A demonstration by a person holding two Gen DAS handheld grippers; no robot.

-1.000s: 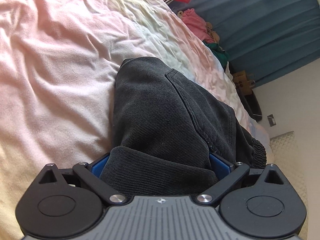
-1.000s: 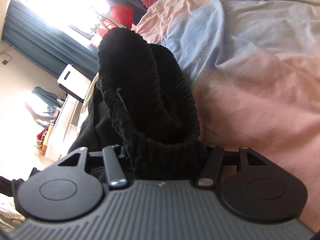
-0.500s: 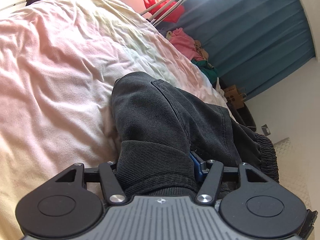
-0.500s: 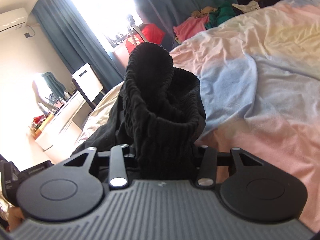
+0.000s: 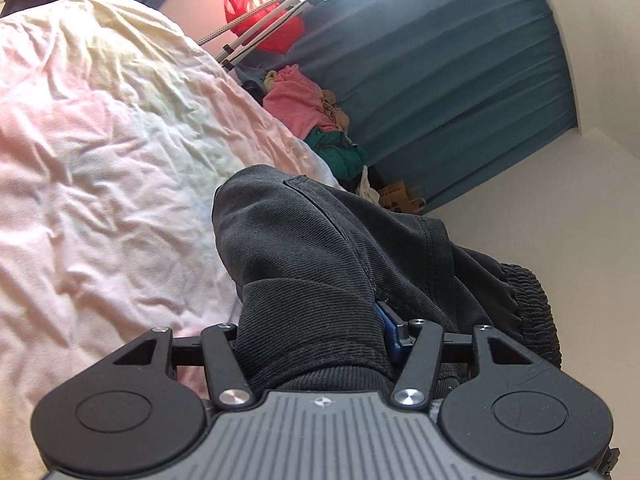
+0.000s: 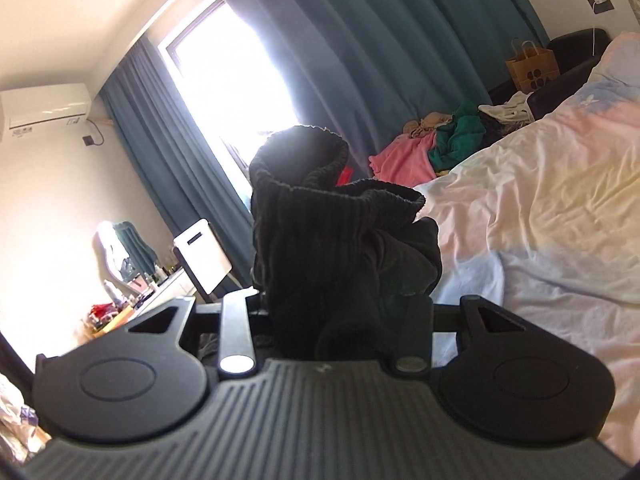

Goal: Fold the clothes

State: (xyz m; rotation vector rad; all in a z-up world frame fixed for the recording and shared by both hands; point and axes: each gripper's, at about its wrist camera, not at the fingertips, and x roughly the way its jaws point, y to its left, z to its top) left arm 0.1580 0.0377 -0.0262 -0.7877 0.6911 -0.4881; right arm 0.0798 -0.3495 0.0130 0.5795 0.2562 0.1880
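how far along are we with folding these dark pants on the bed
Early. Done: both grips are made, the left hand-held gripper pinching the dark pants and the right hand-held gripper clamping their elastic waistband. In hand: lifting them off the bed. Left: every fold.

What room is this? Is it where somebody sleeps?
Most likely a bedroom. A big bed with a rumpled pastel sheet fills much of the view, blue curtains hang at a bright window, and a pile of clothes lies at the far side of the bed.
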